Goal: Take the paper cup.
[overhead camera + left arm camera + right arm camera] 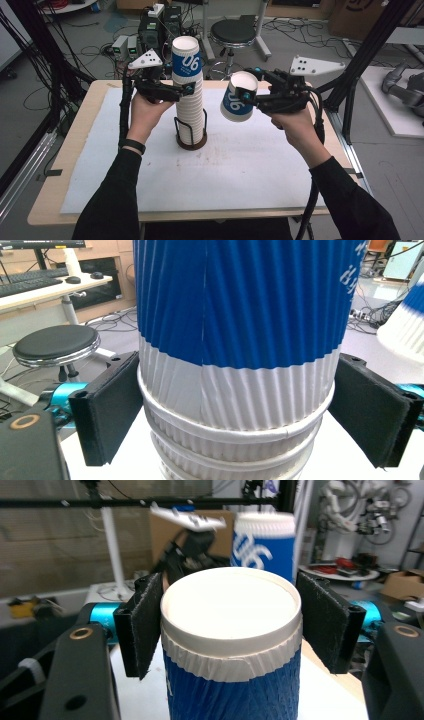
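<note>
- Cup (239,97) hangs in the air right of centre above the tabletop (75,145), tilted, pinched by the right tongs (248,95); it is paper, blue-banded with white numerals, and well clear of the white mat (250,170) below it.
- In the right gripper view this cup (232,645) is seen bottom-first: the white round base faces the camera, with the black pads (145,625) on either side pressing its ribbed wall just behind the base rim.
- What is inside the held cup cannot be told; in the high view only a pale upper end shows.
- Cup stack (188,90) stands upright near the middle of the tabletop, a tall column of nested paper cups, each sitting inside the one beneath, with white ribbed rims layered down its length and a blue-banded cup on top.
- Black wire holder (191,136) with a dark round base carries the stack at its foot, on the mat.
- Left tongs (186,90) reach in from the left and sit on the upper part of the stack; in the left gripper view their pads (107,407) are spread wide and lie against both sides of the cup stack (235,365) at the topmost cup's white lower band.
- Held cup and stack are near each other but apart.
- Round black stool (232,32) stands on the floor beyond the far edge of the tabletop.
</note>
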Action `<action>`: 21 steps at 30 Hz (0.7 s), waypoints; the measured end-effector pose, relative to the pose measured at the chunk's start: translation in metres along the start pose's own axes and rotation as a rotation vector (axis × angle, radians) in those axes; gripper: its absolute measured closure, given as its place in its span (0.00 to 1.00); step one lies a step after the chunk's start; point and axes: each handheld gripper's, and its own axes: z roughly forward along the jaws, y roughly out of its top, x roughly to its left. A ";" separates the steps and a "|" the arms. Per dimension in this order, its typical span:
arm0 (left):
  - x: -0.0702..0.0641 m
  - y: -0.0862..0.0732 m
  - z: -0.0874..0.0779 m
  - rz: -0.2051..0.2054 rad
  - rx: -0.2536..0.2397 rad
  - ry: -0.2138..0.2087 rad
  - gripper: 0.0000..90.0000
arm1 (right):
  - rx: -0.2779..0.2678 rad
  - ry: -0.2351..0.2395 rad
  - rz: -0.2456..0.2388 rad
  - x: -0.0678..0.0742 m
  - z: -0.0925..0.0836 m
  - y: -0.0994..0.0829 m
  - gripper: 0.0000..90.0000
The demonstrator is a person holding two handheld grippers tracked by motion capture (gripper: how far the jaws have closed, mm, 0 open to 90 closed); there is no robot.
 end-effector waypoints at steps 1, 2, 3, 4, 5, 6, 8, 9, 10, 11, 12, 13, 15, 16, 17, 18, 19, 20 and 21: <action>0.000 0.000 0.000 0.002 0.000 0.001 0.13 | -0.001 -0.008 -0.003 0.000 -0.002 -0.005 0.35; 0.000 0.000 0.000 0.002 -0.002 -0.001 0.13 | 0.001 -0.010 0.001 -0.001 -0.003 -0.010 0.35; 0.001 -0.001 0.000 0.007 0.000 0.000 0.13 | 0.006 -0.008 0.010 -0.001 -0.004 -0.014 0.35; 0.001 -0.001 0.000 0.005 -0.003 0.000 0.13 | 0.011 -0.015 0.009 -0.002 -0.005 -0.019 0.35; 0.001 -0.001 0.000 0.006 -0.003 -0.001 0.13 | 0.023 -0.017 0.012 -0.003 -0.007 -0.025 0.35; 0.001 -0.001 0.000 0.006 -0.002 -0.001 0.13 | 0.024 -0.019 0.018 -0.003 -0.008 -0.028 0.35; 0.001 -0.002 0.000 0.008 -0.001 0.000 0.13 | 0.027 -0.024 0.031 -0.004 -0.010 -0.037 0.35; 0.001 -0.002 0.000 0.009 -0.002 0.001 0.13 | 0.031 -0.027 0.035 -0.004 -0.012 -0.042 0.35; 0.001 -0.002 0.001 0.008 -0.002 0.001 0.12 | 0.030 -0.027 0.041 -0.005 -0.013 -0.046 0.35; 0.000 -0.002 0.001 0.007 -0.001 0.001 0.12 | 0.036 -0.027 0.056 -0.007 -0.016 -0.056 0.35; 0.000 -0.002 0.001 0.010 0.000 0.002 0.12 | 0.036 -0.027 0.056 -0.007 -0.016 -0.056 0.35; 0.000 -0.002 0.001 0.009 -0.002 0.000 0.12 | 0.035 -0.028 0.066 -0.008 -0.017 -0.060 0.35; 0.001 -0.002 0.000 0.009 -0.002 0.001 0.12 | 0.041 -0.028 0.079 -0.010 -0.018 -0.069 0.35; 0.001 -0.002 0.001 0.008 -0.003 0.001 0.12 | 0.046 -0.028 0.087 -0.010 -0.019 -0.074 0.35; 0.001 -0.002 0.001 0.010 -0.002 0.000 0.12 | 0.051 -0.034 0.085 -0.010 -0.019 -0.078 0.35; 0.001 -0.002 0.001 0.010 -0.001 0.000 0.12 | 0.054 -0.032 0.092 -0.010 -0.019 -0.081 0.35; 0.001 -0.002 0.001 0.009 -0.002 0.001 0.12 | 0.056 -0.035 0.098 -0.011 -0.020 -0.085 0.35; 0.001 -0.002 0.001 0.009 -0.001 0.001 0.12 | 0.057 -0.034 0.104 -0.012 -0.020 -0.088 0.35; 0.001 -0.002 0.001 0.009 -0.002 0.001 0.12 | 0.055 -0.033 0.113 -0.012 -0.020 -0.090 0.35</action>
